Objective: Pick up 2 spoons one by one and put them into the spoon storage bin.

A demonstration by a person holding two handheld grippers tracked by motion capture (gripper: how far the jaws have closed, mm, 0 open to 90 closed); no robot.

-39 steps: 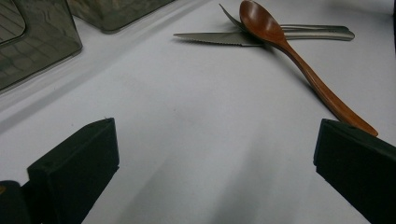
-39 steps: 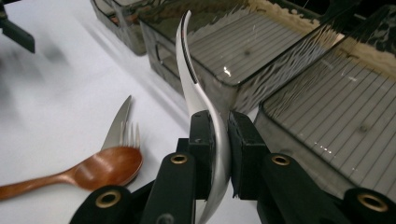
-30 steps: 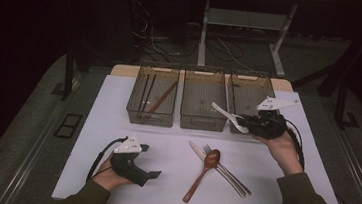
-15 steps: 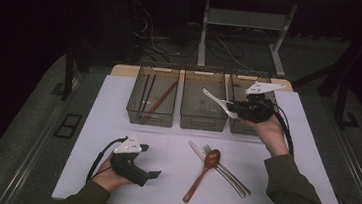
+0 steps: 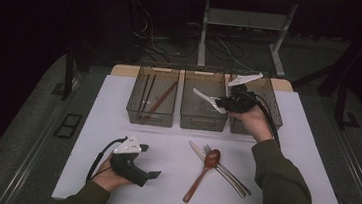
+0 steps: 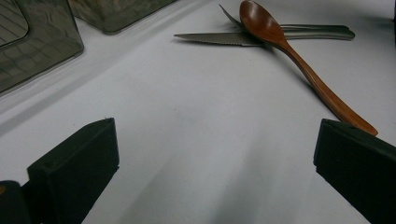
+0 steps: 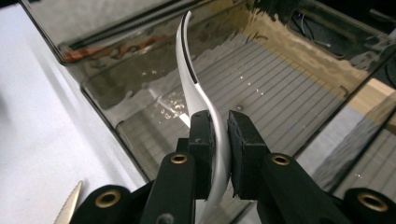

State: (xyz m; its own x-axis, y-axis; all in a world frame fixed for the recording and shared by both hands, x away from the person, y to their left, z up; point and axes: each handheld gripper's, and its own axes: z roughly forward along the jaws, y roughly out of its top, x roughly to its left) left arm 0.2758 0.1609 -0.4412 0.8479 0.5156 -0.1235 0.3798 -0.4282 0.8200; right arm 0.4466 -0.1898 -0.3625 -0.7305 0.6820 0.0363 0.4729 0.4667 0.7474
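While clamped, white spoon point(image 7: 201, 100) — over middle bin point(image 5: 204, 100)

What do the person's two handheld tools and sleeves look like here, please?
Each tool, left and right, has a black body, a pale grey three-cornered plate on top and a black trailing cable. The jaws are black blocks; brass-coloured rivets mark the right tool's linkage. Both sleeves are dark olive green.

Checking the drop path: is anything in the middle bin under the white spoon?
Nothing visible. The right gripper holds the white spoon over the middle bin, whose ribbed floor looks bare below it.
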